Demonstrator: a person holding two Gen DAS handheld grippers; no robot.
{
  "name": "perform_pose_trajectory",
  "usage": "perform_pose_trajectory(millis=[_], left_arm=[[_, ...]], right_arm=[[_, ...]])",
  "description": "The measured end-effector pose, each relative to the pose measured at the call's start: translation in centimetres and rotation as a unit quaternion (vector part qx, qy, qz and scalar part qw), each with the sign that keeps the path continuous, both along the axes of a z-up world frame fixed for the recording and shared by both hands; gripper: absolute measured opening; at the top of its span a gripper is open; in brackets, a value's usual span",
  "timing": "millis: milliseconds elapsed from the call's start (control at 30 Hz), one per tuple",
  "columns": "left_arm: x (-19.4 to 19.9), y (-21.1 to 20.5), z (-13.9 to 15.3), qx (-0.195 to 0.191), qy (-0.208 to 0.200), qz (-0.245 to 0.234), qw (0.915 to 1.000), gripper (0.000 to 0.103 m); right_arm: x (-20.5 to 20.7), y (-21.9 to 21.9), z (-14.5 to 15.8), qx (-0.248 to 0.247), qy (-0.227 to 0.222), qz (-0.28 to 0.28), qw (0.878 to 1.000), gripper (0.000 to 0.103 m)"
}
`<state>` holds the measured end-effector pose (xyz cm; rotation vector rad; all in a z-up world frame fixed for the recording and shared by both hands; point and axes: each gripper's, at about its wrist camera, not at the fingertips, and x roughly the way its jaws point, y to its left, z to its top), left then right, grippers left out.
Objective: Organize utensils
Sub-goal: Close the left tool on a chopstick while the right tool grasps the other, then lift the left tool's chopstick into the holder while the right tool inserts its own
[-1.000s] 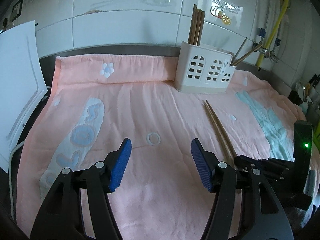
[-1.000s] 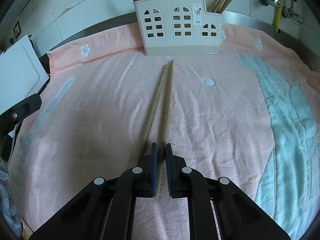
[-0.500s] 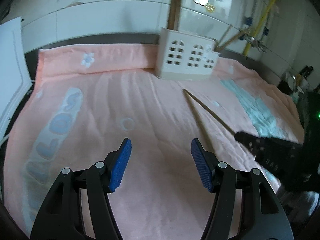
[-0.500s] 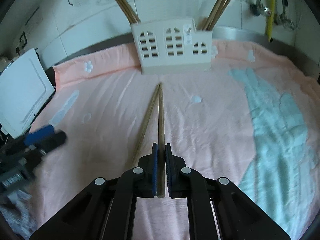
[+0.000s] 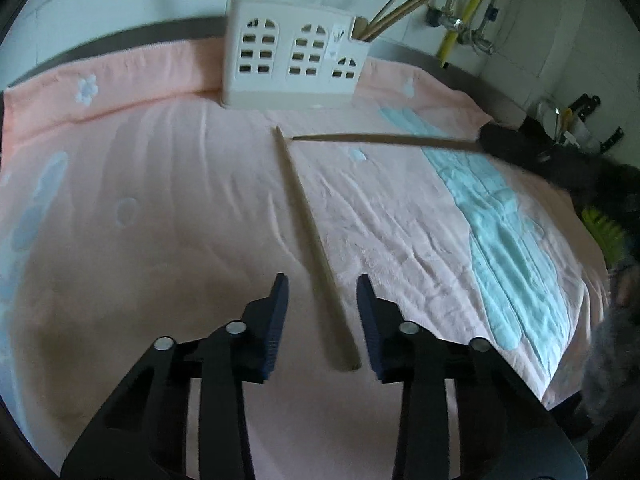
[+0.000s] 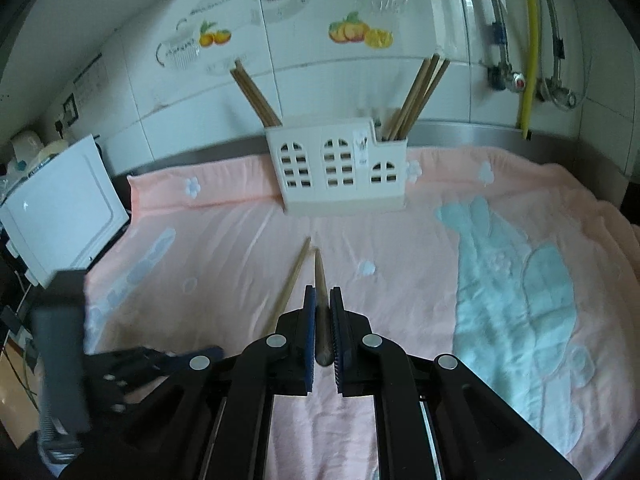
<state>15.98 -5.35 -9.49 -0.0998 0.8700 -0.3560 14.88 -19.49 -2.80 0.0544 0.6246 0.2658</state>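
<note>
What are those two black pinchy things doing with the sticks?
They are tidying chopsticks into the white holder. The right gripper has one chopstick pinched and lifted off the pink towel. The left gripper sits around the other chopstick, which lies on the towel. Its jaws have just been closing, but its pads are not touching it.
</note>
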Motion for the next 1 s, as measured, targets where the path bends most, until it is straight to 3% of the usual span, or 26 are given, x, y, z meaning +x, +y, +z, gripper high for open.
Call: perform_pose_trajectory(millis=[67,400,467,567,800,1000], left_arm=[[0.6,-0.4,-0.3,-0.002,0.006,0.001,1.0,0.023],[2.0,-1.7,-1.2,0.031,0.013,0.016,0.9993,0.019],[1.9,-2.1,-1.2,0.052,0.005,0.018,0.9985,0.01],[1.8,-1.9,-0.9,0.047,0.007,0.016,0.9988,0.007],[1.1,-0.1,2.0,0.028,-0.02,0.009,0.9994,0.006],[0.8,1.4,5.9,0.007,-0.067,0.009,0.9977,0.006]], right_arm=[[0.0,-0.3,0.4,-0.001,-0.004,0.002,1.0,0.007],[0.5,-1.0,1.0,0.002,-0.01,0.011,1.0,0.007],[0.6,-1.1,1.2,0.002,-0.011,0.013,1.0,0.007],[0.8,-1.2,1.7,0.001,-0.016,0.013,1.0,0.007],[1.3,-1.4,3.4,-0.002,-0.03,0.019,0.999,0.007],[2.3,-1.4,4.7,-0.004,-0.031,0.028,0.999,0.007]])
